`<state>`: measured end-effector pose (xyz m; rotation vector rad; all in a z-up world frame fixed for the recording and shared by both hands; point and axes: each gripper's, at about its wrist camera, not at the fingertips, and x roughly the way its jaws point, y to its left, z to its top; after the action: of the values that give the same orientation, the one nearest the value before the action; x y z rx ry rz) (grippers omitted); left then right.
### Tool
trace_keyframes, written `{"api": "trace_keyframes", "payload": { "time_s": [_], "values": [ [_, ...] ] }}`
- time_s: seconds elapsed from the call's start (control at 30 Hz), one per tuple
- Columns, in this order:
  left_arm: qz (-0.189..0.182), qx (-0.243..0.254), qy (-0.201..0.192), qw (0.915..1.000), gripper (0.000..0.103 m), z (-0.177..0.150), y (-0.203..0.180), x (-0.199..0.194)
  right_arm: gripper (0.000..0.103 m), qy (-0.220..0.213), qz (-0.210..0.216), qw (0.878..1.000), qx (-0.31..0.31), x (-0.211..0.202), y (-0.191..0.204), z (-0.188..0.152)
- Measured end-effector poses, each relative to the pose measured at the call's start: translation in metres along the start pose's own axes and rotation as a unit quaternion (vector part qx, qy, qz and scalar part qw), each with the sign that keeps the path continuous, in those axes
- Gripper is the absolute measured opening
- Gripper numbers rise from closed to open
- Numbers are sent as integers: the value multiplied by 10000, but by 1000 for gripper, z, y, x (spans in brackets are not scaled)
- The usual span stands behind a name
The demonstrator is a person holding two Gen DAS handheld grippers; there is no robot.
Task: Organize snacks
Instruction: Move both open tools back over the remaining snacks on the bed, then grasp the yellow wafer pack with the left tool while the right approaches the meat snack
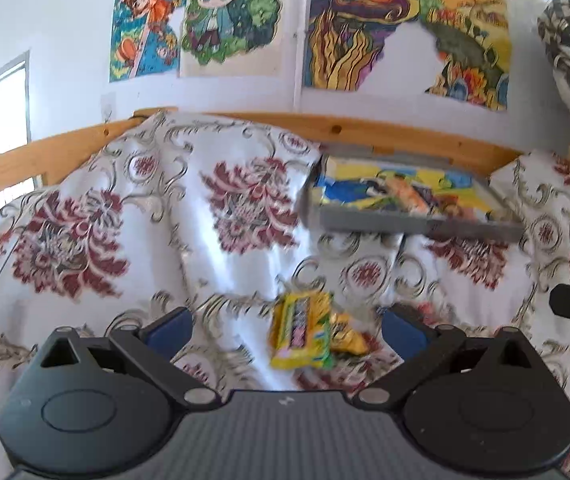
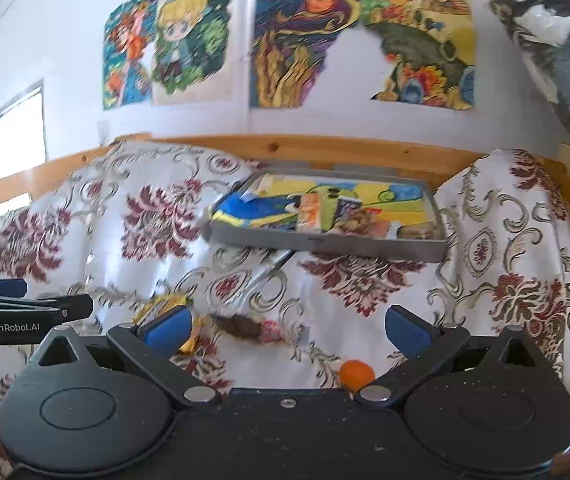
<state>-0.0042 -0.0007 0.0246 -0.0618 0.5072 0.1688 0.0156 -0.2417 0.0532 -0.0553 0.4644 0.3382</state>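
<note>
Hand-held grippers (image 1: 287, 330) (image 2: 287, 330) spread wide above snacks (image 1: 303, 330)

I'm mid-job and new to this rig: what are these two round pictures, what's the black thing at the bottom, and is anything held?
Each picture comes from a camera on a hand-held gripper, looking along its two blue-padded fingers. The black shape at the bottom is the gripper itself. The left gripper is open above a yellow packet on the flowered cloth. The right gripper is open too, near a brown snack and an orange ball. Nothing is held. Further back lies a grey tray with snacks in it.
</note>
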Motion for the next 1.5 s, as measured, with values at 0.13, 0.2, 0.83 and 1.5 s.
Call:
{"api": "trace_keyframes", "payload": {
  "time_s": [0.13, 0.2, 0.83, 1.5],
  "values": [
    [-6, -120, 176, 9998, 103, -10, 10, 2, 102, 167, 45, 9996, -223, 3, 10, -5],
    [-29, -177, 305, 9994, 102, -13, 13, 6, 102, 259, 72, 9990, -347, 5, 15, -6],
    [-529, 104, 713, 9960, 102, -8, 13, 55, 102, 643, 265, 9828, -1712, 34, 59, -24],
    [-756, 337, 682, 9942, 102, 0, 10, 108, 102, 339, 175, 9508, -3075, 119, 42, -17]
  ]
}}
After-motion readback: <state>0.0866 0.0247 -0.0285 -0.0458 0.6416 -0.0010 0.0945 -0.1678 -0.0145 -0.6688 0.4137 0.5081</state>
